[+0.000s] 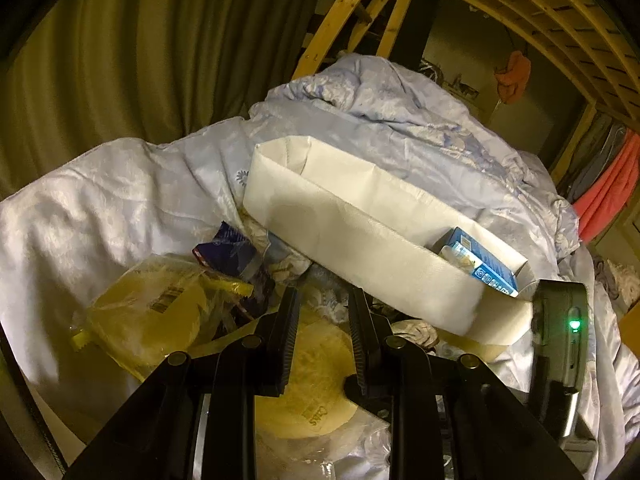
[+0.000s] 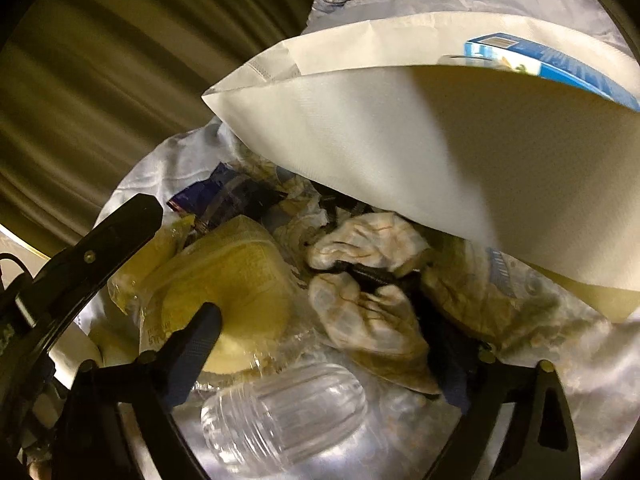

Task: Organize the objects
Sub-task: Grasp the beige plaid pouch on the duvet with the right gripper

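Observation:
A white fabric storage bin (image 1: 352, 240) lies tilted on a rumpled pale blue duvet (image 1: 100, 208); a blue carton (image 1: 484, 260) sits in its right end. It also shows in the right wrist view (image 2: 400, 128) with the carton (image 2: 560, 64). My left gripper (image 1: 324, 312) is open and empty above yellow plastic-wrapped packs (image 1: 160, 320) and a dark blue wrapper (image 1: 236, 252). My right gripper (image 2: 332, 344) is open wide over cream gloves (image 2: 368, 312), a clear plastic jar (image 2: 288, 412) and a yellow pack (image 2: 236, 288).
Olive curtains (image 1: 100, 60) hang behind the bed. A wooden slatted frame (image 1: 520, 8) rises at the back right, with orange and red clothes (image 1: 608, 184) hanging. The right gripper's body with a green light (image 1: 560, 360) is at the right.

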`<state>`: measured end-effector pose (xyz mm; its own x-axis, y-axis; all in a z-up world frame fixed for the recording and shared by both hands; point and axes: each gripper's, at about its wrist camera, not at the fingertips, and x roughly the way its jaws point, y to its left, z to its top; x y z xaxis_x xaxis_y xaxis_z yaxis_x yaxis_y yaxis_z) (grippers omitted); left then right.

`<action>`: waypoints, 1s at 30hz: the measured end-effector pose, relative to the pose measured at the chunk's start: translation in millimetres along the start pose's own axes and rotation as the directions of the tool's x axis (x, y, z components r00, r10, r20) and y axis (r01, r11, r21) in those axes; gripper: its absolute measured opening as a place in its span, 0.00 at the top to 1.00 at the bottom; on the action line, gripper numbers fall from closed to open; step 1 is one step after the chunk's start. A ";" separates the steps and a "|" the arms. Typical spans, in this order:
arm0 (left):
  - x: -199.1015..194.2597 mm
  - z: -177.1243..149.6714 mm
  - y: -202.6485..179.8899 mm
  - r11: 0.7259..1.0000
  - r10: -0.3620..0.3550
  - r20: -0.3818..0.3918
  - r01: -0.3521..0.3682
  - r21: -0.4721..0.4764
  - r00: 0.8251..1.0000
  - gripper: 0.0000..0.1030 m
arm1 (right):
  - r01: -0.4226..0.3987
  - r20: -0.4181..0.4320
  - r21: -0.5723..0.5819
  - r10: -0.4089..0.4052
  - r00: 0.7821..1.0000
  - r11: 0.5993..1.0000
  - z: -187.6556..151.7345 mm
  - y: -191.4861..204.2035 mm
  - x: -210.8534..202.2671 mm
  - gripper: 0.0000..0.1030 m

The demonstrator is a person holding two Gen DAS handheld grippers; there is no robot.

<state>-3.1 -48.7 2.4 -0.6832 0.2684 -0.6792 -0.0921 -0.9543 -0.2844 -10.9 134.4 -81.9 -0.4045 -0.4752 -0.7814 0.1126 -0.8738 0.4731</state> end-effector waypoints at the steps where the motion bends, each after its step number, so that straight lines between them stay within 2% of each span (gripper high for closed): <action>1: 0.5 -0.3 0.4 1.000 0.000 -0.004 0.000 -0.001 1.000 0.77 | 0.016 -0.010 0.009 -0.016 1.000 1.000 -1.4 -2.9 -2.5 0.19; 2: 1.1 -0.6 0.6 1.000 -0.001 -0.008 0.001 -0.001 1.000 0.77 | 0.026 -0.014 0.017 -0.026 1.000 1.000 -2.4 -5.7 -4.3 0.26; 4: 2.6 -1.1 0.4 1.000 -0.001 -0.017 0.001 0.000 1.000 0.77 | 0.039 -0.029 0.039 -0.038 0.999 0.998 -5.1 -14.9 -8.6 0.31; 6: 3.8 -1.6 -0.5 1.000 0.000 -0.024 0.000 0.005 1.000 0.77 | 0.054 -0.042 0.043 -0.053 0.998 0.998 -8.6 -19.2 -11.1 0.40; 8: 4.9 -1.8 -1.0 1.000 0.001 -0.030 0.000 0.009 1.000 0.77 | 0.123 -0.064 0.021 -0.121 0.991 0.992 -15.3 -14.9 -13.9 0.40; 10: 5.4 -2.1 -1.0 1.000 0.000 -0.034 0.000 0.011 0.999 0.77 | 0.143 -0.070 0.005 -0.142 0.987 0.990 -15.2 -11.7 -14.6 0.41; 12: 6.3 -1.9 -0.5 1.000 -0.002 -0.039 0.002 0.009 0.999 0.77 | 0.159 -0.076 -0.005 -0.159 0.984 0.987 -17.0 -11.9 -19.8 0.46; 13: 6.4 -1.9 -0.1 1.000 -0.004 -0.042 0.004 0.007 0.999 0.77 | 0.160 -0.076 -0.005 -0.160 0.984 0.987 -19.3 -12.5 -23.9 0.54; 14: 6.9 -1.7 0.8 1.000 -0.006 -0.044 0.006 0.004 0.999 0.77 | 0.182 -0.072 -0.008 -0.182 0.981 0.983 -18.4 -10.1 -27.5 0.72; 15: 7.3 -1.9 1.1 1.000 -0.008 -0.046 0.008 0.002 0.999 0.77 | 0.210 -0.070 -0.012 -0.210 0.975 0.978 -19.8 -11.2 -31.0 0.74; 17: 8.6 -1.9 1.3 1.000 -0.009 -0.052 0.009 -0.001 0.999 0.77 | 0.192 -0.057 -0.004 -0.192 0.980 0.981 -23.6 -12.4 -41.4 0.79; 19: 9.8 -2.2 1.4 1.000 -0.010 -0.058 0.010 -0.003 0.998 0.77 | 0.190 -0.033 -0.005 -0.190 0.981 0.982 -25.8 -13.6 -52.6 0.79; 20: 10.5 -2.3 1.3 1.000 -0.010 -0.061 0.010 -0.003 0.998 0.77 | 0.189 -0.022 -0.006 -0.189 0.982 0.982 -14.8 -4.4 -51.8 0.79; 23: 11.5 -3.2 1.0 1.000 -0.009 -0.068 0.009 -0.002 0.998 0.77 | 0.110 0.028 0.011 -0.111 0.993 0.994 -7.7 2.1 -54.2 0.77; 24: 12.1 -3.2 0.9 1.000 -0.009 -0.071 0.009 -0.001 0.997 0.77 | 0.087 0.042 0.017 -0.087 0.995 0.996 -5.9 6.4 -48.9 0.74; 26: 12.8 -3.5 0.7 1.000 -0.008 -0.076 0.008 0.000 0.997 0.77 | 0.080 0.046 -0.002 -0.079 0.996 0.997 2.0 15.5 -34.0 0.57; 28: 13.6 -4.0 0.5 1.000 -0.006 -0.080 0.006 0.000 0.997 0.77 | 0.106 0.020 -0.025 -0.105 0.994 0.994 10.5 31.0 -3.8 0.55; 30: 14.7 -4.2 0.2 1.000 -0.004 -0.086 0.004 0.002 0.996 0.77 | 0.117 0.017 -0.035 -0.116 0.993 0.993 11.8 32.1 1.5 0.55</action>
<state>-10.0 -44.5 -10.5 -0.6179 0.2827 -0.7337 -0.0963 -0.9533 -0.2862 -18.6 106.8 -63.1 -0.4300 -0.3687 -0.8241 0.0966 -0.9263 0.3641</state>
